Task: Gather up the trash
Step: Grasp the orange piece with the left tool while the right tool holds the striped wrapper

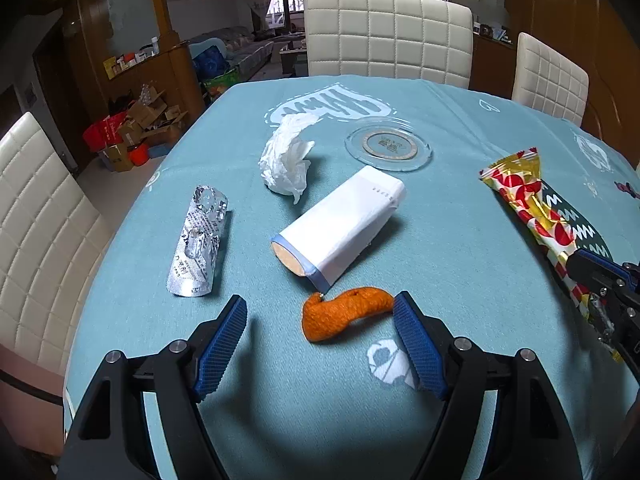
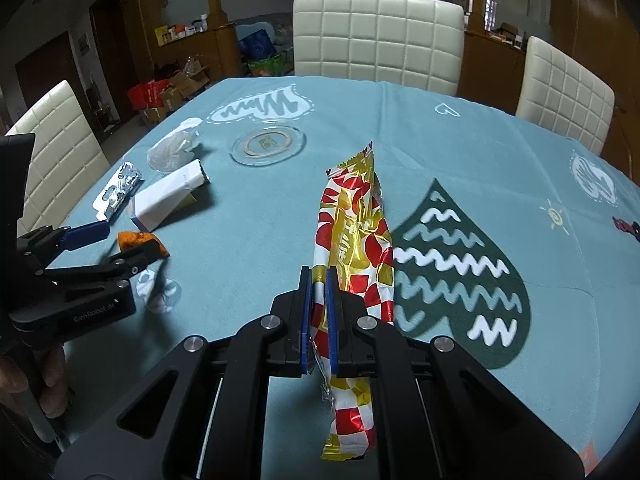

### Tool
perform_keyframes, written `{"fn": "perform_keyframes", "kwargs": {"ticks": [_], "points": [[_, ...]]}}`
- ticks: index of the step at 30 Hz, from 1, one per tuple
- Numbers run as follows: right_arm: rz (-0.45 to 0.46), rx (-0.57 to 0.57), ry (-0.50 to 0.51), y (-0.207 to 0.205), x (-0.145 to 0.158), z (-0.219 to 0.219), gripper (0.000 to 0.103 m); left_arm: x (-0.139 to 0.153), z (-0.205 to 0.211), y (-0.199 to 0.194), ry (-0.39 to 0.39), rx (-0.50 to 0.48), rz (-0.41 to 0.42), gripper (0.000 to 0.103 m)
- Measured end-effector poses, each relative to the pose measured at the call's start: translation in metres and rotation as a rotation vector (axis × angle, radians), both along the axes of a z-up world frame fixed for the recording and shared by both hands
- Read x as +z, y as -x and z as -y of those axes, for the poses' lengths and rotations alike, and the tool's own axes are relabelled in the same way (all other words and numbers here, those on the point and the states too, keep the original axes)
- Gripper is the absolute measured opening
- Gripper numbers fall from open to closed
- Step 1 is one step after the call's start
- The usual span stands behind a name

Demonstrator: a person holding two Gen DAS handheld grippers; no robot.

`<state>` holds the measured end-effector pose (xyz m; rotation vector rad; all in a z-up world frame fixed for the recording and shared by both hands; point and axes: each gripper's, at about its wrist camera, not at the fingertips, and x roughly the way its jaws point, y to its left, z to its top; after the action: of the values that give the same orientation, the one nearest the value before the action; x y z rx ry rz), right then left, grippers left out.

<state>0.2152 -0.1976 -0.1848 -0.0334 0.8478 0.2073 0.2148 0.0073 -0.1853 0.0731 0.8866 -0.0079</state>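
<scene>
Careful: your right gripper (image 2: 317, 280) pinches only the wrapper's (image 2: 352, 240) thin edge; it may slip. Left gripper (image 1: 320, 312), open, straddles the peel (image 1: 344, 312).

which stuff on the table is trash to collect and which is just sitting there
Trash to collect:
- snack wrapper, pinched in the right tongs
- orange peel, between the open left tongs
- crumpled tissue
- empty pill blister pack
- white carton

Just lying about:
- glass ashtray
- tablecloth
- chairs
</scene>
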Motion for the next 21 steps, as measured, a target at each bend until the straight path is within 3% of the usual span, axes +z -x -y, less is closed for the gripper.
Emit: {"fn": "perform_keyframes", "kwargs": {"ticks": [3,7,10,21], "points": [[-0.001,0.022,0.007,0.001,-0.004,-0.006,0.008,-0.001,0.001,0.000,0.002,-0.015,0.008,0.072],[-0.010,0.030,0.003,0.002,-0.007,-0.008,0.008,-0.001,0.006,0.002,0.004,-0.052,0.010,0.034],[-0.008,0.027,-0.009,0.005,-0.005,-0.005,0.008,0.001,0.013,0.007,-0.002,-0.089,0.019,0.024],[0.036,0.022,-0.024,0.030,0.013,-0.004,0.008,0.024,0.023,0.038,-0.029,-0.141,0.092,0.019]]}}
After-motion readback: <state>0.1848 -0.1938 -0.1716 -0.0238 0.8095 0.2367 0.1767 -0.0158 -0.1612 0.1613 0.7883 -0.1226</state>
